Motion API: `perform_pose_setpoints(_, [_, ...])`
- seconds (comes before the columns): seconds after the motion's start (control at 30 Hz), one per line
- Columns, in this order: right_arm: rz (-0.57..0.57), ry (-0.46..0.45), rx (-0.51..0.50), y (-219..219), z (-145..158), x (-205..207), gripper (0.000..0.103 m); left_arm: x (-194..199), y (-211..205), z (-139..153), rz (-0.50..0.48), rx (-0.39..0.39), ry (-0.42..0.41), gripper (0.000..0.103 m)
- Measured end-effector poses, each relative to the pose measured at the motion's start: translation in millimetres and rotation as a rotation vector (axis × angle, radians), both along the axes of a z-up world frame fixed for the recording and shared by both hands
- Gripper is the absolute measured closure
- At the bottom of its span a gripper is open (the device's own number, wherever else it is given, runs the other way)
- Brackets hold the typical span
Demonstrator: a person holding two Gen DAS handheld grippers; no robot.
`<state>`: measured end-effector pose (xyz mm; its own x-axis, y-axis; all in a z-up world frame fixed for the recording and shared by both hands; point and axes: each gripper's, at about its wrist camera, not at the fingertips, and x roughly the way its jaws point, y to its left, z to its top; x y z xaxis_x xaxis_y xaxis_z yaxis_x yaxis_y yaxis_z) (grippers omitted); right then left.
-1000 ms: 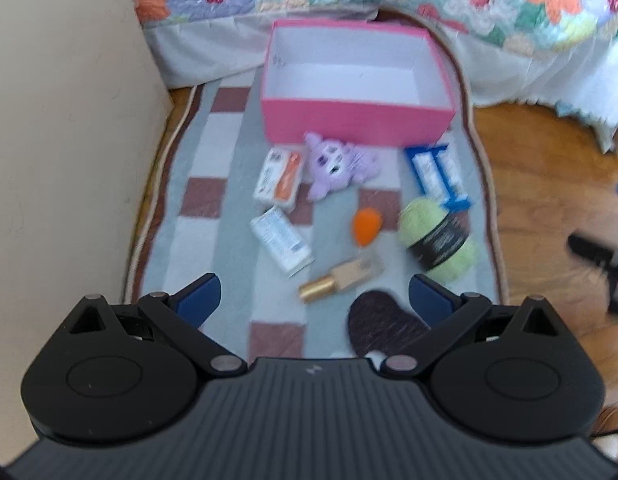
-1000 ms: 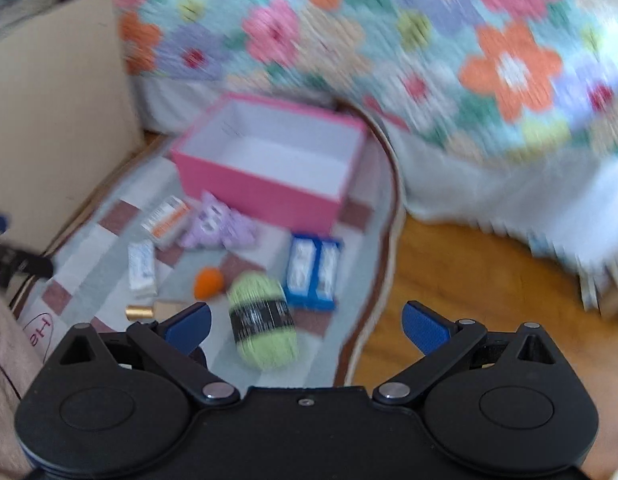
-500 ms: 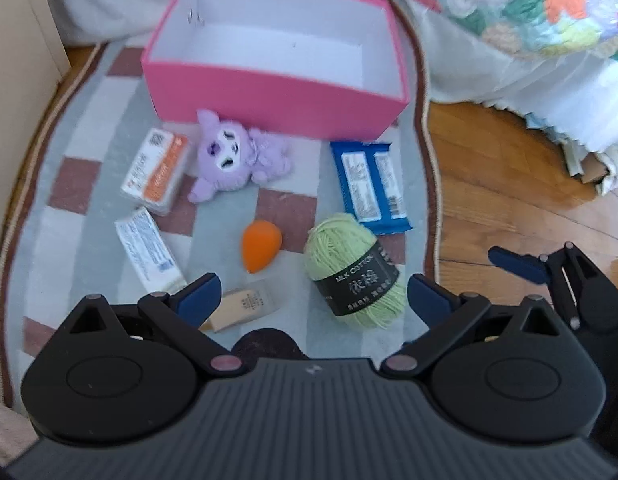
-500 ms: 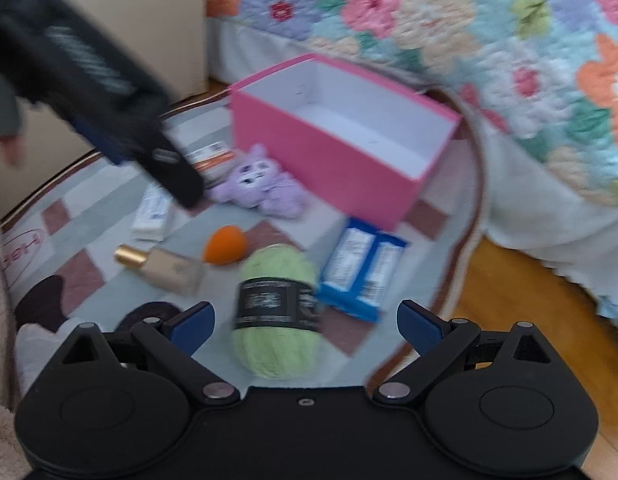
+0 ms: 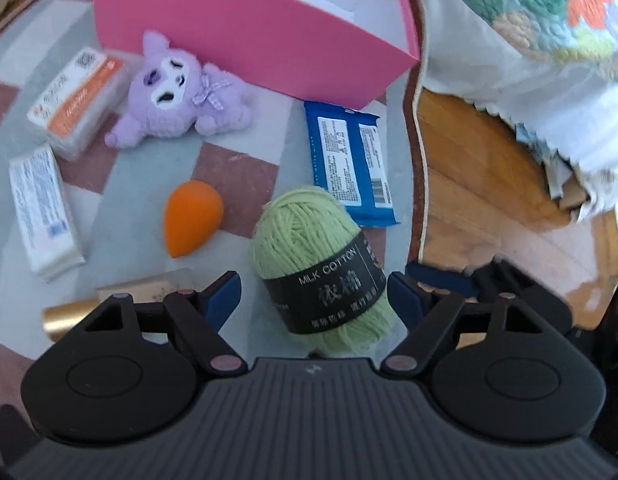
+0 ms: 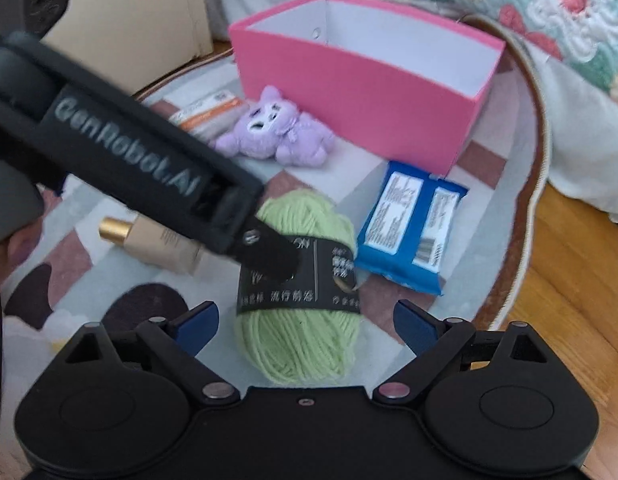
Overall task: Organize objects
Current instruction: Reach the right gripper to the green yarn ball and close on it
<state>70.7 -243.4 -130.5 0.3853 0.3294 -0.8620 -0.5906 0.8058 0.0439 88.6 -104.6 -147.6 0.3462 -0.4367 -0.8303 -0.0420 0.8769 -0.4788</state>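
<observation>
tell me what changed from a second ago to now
Both grippers came down toward the rug, closing in on the green yarn ball. The left gripper has just been closing its fingers, with the yarn between them but not yet pinched; the right gripper narrowed slightly and sits behind the same ball. The pink box, purple plush, orange sponge and blue packet stayed put.
</observation>
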Motion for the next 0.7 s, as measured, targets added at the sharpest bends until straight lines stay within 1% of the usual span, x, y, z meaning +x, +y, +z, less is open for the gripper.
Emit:
perform_pose_setpoints(0.1, [0.03, 0.028, -0.017, 3.9, -12.2, 0.2, 0.007, 1.3, 3.3, -15.3, 0.041, -0.042, 0.026, 0.026])
perform_pose_setpoints(0.13, [0.033, 0.031, -0.021, 4.7, -14.8, 0.1, 0.007, 1.2, 4.2, -19.4, 0.05, -0.047, 0.032, 0.03])
perform_pose_setpoints(0.17, [0.035, 0.034, -0.016, 5.1, -17.2, 0.0, 0.008, 0.9, 4.6, -23.3, 0.059, -0.055, 0.032, 0.03])
perform_pose_setpoints(0.2, [0.031, 0.037, -0.012, 4.9, -19.5, 0.9, 0.01, 0.4, 5.2, -26.1, 0.065, -0.073, 0.028, 0.031])
perform_pose_setpoints(0.23, [0.017, 0.047, -0.009, 3.9, -23.0, 3.5, 0.017, 0.0, 5.1, -28.1, 0.066, -0.094, 0.018, 0.035])
perform_pose_setpoints(0.27, [-0.003, 0.057, -0.007, 2.3, -26.9, 6.3, 0.021, -0.7, 4.4, -29.3, 0.058, -0.114, 0.004, 0.04])
perform_pose_setpoints(0.3, [-0.027, 0.063, -0.007, 0.7, -29.0, 7.5, 0.032, -1.7, 2.7, -30.2, 0.048, -0.123, -0.006, 0.042])
perform_pose_setpoints(0.43, [-0.093, 0.079, 0.054, -4.5, -24.4, 4.4, 0.043, -7.0, -4.5, -23.7, 0.014, -0.097, -0.066, 0.046])
perform_pose_setpoints(0.6, [-0.132, 0.069, 0.076, 2.1, -8.8, -11.5, 0.045, -16.4, -4.3, -5.3, -0.015, -0.056, -0.096, 0.048])
perform_pose_setpoints(0.7, [-0.145, 0.046, 0.087, 7.5, 5.1, -20.2, 0.045, -24.6, 7.3, 11.4, -0.019, -0.07, -0.098, 0.048])
